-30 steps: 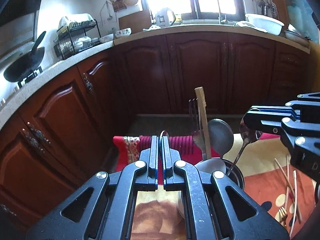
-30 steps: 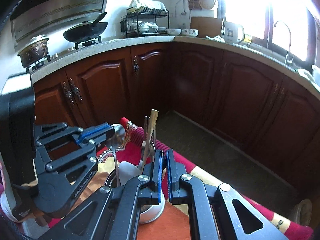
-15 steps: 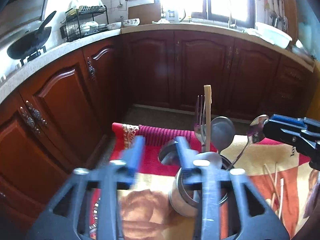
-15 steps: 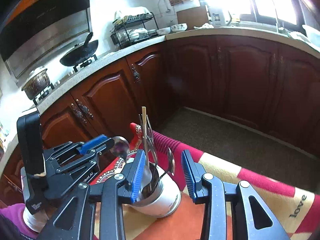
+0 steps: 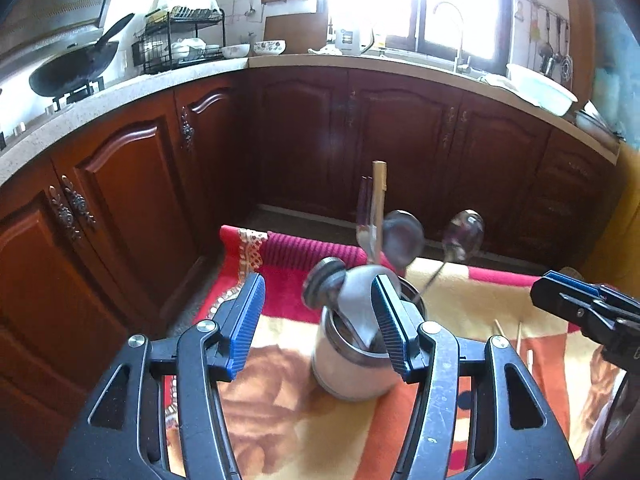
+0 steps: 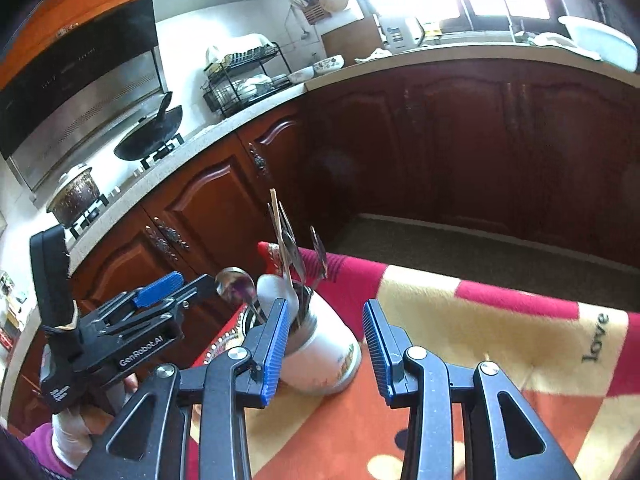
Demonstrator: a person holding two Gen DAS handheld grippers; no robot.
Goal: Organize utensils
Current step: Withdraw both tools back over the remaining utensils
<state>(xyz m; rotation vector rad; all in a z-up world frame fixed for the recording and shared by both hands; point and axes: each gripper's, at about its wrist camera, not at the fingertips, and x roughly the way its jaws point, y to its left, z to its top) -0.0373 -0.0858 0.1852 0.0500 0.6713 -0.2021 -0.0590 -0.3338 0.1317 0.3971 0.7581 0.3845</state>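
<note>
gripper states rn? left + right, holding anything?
Left hand-held gripper: jaws opening, nothing gripped; the utensil holder sits just beyond it.
Right hand-held gripper: open, empty.

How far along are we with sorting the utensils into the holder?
Done: the utensil holder already holds spoons, a fork and a wooden stick. In hand: nothing; the left gripper, jaws opening, and the right gripper are both empty. Left: a few chopsticks lie loose on the blanket right of the holder.
</note>
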